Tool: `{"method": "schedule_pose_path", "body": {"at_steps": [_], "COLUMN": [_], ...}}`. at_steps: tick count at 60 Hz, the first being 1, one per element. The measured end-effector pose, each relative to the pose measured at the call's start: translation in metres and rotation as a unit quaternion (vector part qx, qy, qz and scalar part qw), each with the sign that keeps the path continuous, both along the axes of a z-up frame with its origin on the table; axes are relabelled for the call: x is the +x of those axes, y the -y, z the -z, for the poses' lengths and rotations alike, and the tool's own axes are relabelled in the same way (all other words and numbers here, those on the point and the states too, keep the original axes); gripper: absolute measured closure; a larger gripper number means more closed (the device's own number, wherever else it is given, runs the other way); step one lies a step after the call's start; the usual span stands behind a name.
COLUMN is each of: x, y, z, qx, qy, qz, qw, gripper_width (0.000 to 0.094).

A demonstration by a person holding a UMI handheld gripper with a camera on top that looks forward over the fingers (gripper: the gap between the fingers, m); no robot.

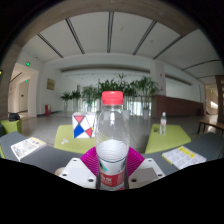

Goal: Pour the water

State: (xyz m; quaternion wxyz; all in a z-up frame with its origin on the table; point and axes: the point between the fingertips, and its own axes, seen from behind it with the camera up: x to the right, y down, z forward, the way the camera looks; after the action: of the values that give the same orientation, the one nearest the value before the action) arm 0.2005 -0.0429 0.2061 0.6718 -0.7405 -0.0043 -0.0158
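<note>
The water bottle (pixel 113 135), clear with a red cap, stands upright between the gripper (pixel 112 170) fingers, whose pink pads (pixel 93 160) pinch its lower body. Far right, a smaller bottle (pixel 163 123) stands on a green table (pixel 170 138).

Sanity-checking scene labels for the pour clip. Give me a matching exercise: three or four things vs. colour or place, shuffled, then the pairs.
Things:
1. bottle cap
2. table mat
3. small bottle
4. gripper pads

Descriptions:
A. magenta, at either side of the water bottle
B. red, on top of the water bottle
C. standing far off beyond the fingers, on the table
D. yellow-green, flat on the table

Pairs: 1-B, 2-D, 3-C, 4-A
</note>
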Motion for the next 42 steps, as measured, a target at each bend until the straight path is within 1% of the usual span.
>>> {"method": "schedule_pose_path", "body": {"at_steps": [6,7,15,16,18,21,25,27,31,33,37,38,39,40,42], "x": [0.002,0.011,0.015,0.015,0.018,0.020,0.022,0.023,0.025,0.026,0.028,0.028,0.029,0.030,0.030], "y": [-0.002,-0.013,-0.007,-0.010,-0.008,-0.007,-0.008,-0.006,-0.005,-0.002,0.009,0.012,0.016,0.021,0.031], "z": [0.051,0.062,0.122,0.112,0.116,0.115,0.113,0.113,0.114,0.114,0.108,0.106,0.104,0.102,0.096], "qx": [-0.044,-0.051,-0.089,-0.063,-0.072,-0.068,-0.071,-0.074,-0.090,-0.098,-0.108,-0.112,-0.115,-0.117,-0.121], "qy": [-0.022,-0.023,0.012,0.012,0.007,-0.008,-0.016,-0.019,-0.023,-0.026,-0.028,-0.027,-0.026,-0.023,-0.017], "qz": [0.002,0.002,0.012,0.010,0.012,0.018,0.020,0.020,0.025,0.031,0.041,0.044,0.048,0.052,0.058], "qw": [0.999,0.998,0.996,0.998,0.997,0.998,0.997,0.997,0.995,0.994,0.993,0.992,0.992,0.991,0.991], "gripper_width": [0.0626,0.0626,0.0622,0.0621,0.0617,0.0611,0.0528,0.0472,0.0406,0.0328,0.0057,0.0057,0.0105,0.0114,0.0091]}}
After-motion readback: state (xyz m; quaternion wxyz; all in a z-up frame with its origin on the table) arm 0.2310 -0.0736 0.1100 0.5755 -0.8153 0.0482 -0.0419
